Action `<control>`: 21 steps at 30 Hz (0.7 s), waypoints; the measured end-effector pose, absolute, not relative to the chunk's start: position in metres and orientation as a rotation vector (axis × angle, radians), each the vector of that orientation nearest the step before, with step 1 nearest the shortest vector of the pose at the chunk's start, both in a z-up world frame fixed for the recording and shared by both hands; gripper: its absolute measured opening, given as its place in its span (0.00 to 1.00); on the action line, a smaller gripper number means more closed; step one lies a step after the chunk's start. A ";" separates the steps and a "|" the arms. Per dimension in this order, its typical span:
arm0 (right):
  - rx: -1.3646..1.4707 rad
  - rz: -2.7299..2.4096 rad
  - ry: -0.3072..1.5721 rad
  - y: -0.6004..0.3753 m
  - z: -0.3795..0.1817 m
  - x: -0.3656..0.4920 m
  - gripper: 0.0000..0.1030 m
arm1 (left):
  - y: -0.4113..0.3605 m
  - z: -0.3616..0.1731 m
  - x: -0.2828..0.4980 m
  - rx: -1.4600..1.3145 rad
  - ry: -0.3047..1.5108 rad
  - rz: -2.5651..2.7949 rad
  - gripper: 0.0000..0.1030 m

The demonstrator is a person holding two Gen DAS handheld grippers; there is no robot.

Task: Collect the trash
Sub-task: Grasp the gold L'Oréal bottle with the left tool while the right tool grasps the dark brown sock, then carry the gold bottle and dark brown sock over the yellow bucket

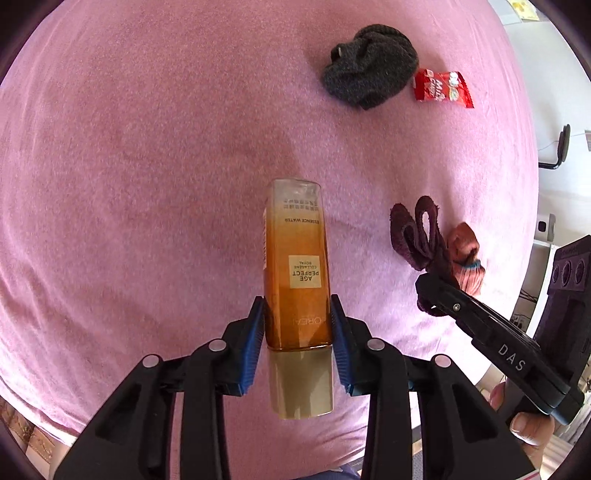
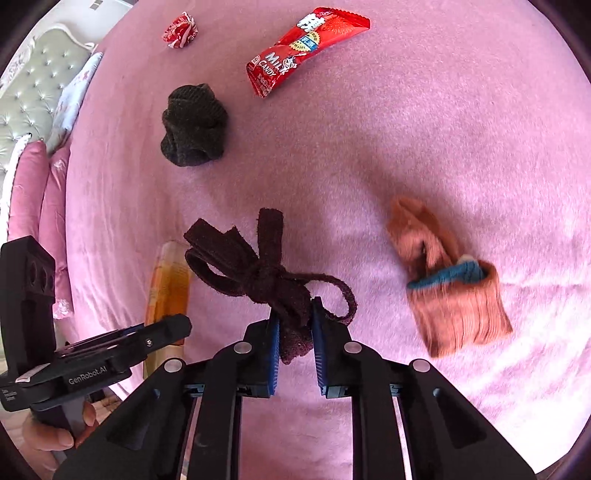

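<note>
An amber cosmetic bottle [image 1: 295, 251] with a pale cap is lifted over the pink bed sheet [image 1: 147, 147], and my left gripper [image 1: 297, 306] is shut on its lower body. In the right wrist view the same bottle [image 2: 168, 280] shows behind the left gripper [image 2: 173, 328]. My right gripper [image 2: 295, 314] is shut on a dark maroon knotted fabric strip [image 2: 258, 269], whose loops [image 1: 417, 232] stick out past the right gripper [image 1: 428, 291]. A red milk candy wrapper [image 2: 303, 48] and a small red-and-white wrapper [image 2: 181, 29] lie farther off on the sheet.
A balled black sock [image 2: 194, 125] lies near the candy wrapper, and an orange sock [image 2: 458, 306] with a blue band lies to the right. Pink pillows [image 2: 33, 206] and a padded headboard [image 2: 29, 81] line the left edge. A person's hand [image 2: 44, 443] holds the left gripper.
</note>
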State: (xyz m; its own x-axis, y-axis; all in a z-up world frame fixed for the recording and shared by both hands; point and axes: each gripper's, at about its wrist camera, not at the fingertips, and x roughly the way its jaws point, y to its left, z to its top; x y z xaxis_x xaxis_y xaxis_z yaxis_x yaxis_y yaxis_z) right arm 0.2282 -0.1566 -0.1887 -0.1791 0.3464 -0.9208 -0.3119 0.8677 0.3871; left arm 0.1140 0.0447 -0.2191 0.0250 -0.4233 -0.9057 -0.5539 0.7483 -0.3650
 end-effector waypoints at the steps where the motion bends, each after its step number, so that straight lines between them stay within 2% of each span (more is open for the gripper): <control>1: 0.036 0.585 1.648 -0.161 -0.185 0.221 0.15 | 0.041 -0.217 0.109 -0.801 1.600 0.108 0.34; 14: 0.217 0.487 1.590 -0.235 -0.144 0.149 0.15 | -0.011 -0.183 0.026 -0.707 1.598 -0.074 0.33; 21: 0.315 0.392 1.538 -0.258 -0.131 0.102 0.15 | -0.035 -0.162 0.022 -0.600 1.610 -0.196 0.33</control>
